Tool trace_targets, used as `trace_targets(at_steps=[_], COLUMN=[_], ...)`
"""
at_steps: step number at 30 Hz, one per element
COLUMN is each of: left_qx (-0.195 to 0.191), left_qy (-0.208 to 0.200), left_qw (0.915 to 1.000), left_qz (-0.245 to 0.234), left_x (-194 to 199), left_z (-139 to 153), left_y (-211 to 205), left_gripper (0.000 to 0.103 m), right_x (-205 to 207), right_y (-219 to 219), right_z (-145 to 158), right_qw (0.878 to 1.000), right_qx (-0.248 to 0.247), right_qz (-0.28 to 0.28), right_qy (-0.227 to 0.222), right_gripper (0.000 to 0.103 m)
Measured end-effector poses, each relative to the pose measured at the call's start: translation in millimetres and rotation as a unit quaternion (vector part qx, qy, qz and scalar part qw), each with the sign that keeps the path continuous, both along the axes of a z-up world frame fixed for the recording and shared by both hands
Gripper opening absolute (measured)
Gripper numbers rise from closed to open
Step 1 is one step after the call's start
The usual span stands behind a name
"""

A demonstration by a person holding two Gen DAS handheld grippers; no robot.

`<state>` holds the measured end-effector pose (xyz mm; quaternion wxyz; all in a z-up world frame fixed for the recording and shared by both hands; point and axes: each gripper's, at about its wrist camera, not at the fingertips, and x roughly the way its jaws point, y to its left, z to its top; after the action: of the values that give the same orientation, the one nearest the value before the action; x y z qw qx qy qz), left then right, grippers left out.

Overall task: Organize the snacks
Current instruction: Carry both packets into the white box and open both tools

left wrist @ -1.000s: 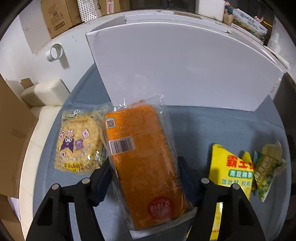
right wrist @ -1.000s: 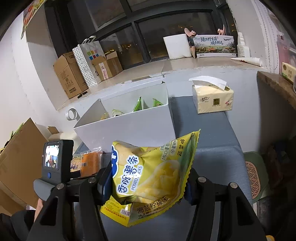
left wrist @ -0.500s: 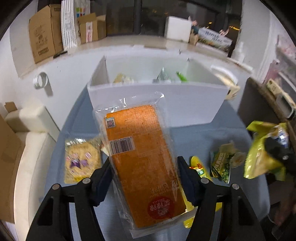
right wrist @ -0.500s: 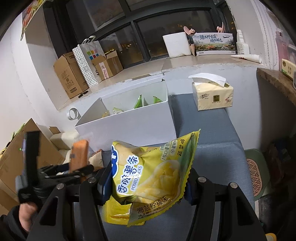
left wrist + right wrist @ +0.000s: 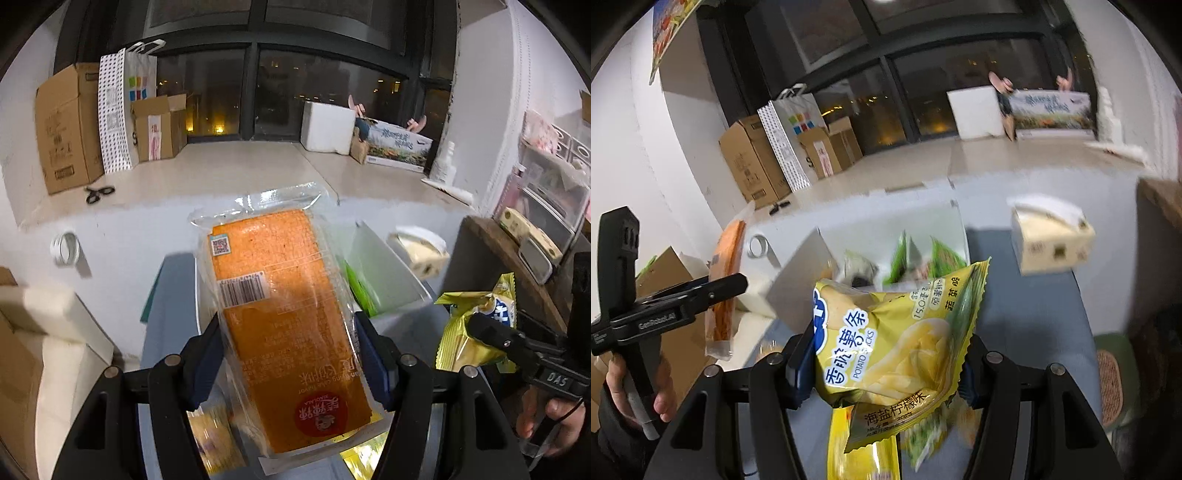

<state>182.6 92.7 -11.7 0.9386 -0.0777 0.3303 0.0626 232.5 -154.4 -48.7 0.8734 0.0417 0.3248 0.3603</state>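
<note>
My left gripper [image 5: 290, 354] is shut on an orange snack pack [image 5: 280, 314] in clear wrap, held up in front of the white bin [image 5: 384, 273]. The pack hides most of the bin's inside. Seen in the right wrist view, the same pack [image 5: 726, 288] hangs edge-on in the left gripper [image 5: 733, 284], left of the bin [image 5: 801, 280]. My right gripper [image 5: 886, 365] is shut on a yellow potato-sticks bag [image 5: 897, 332], just in front of the bin, which holds green packets [image 5: 942, 254]. The left wrist view shows that bag [image 5: 469, 332] at the right.
A tissue box [image 5: 1052, 240] stands on the blue-grey table [image 5: 1034, 314] right of the bin. Loose yellow and green packets [image 5: 864, 458] lie under my right gripper. Cardboard boxes [image 5: 66, 125], scissors [image 5: 98, 194] and a tape roll [image 5: 65, 248] lie along the sill. A wooden shelf [image 5: 517, 258] stands at right.
My left gripper has risen and tipped upward with the orange pack, so the sill and window now fill its view. The right gripper has lifted slightly with the yellow bag, nearer the bin.
</note>
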Motion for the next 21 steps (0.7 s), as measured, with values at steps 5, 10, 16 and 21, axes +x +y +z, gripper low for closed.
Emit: trace_targets(at_steps=[5,10,16,21], left_qx=[0.004,0.023,-0.02,-0.034], left_qy=[0.018,0.058,0.092,0.094], left_qw=[0.9998,0.998,0.9954,0.9949], left_qz=[-0.003,0.008,0.017,0.016], left_x=[50,100,133,125], left_z=[6,-10,-34,-39], left_y=[17,27,48,56], left_gripper=[0.071,0.071,0.095,0.098], right_x=[47,100,135,146], right_y=[26,57,96,109], right_z=[19,19,5,-4], right_qw=[1.0,0.999,0.995,0.989], right_qx=[-0.003,-0.031,-0.1,-0.142], right_qz=[0.001,-0.011,-0.011,-0.037], right_qy=[0.002,0.017,0.016,-0.002], right_gripper=[0.064,0.064,0.069,0.102])
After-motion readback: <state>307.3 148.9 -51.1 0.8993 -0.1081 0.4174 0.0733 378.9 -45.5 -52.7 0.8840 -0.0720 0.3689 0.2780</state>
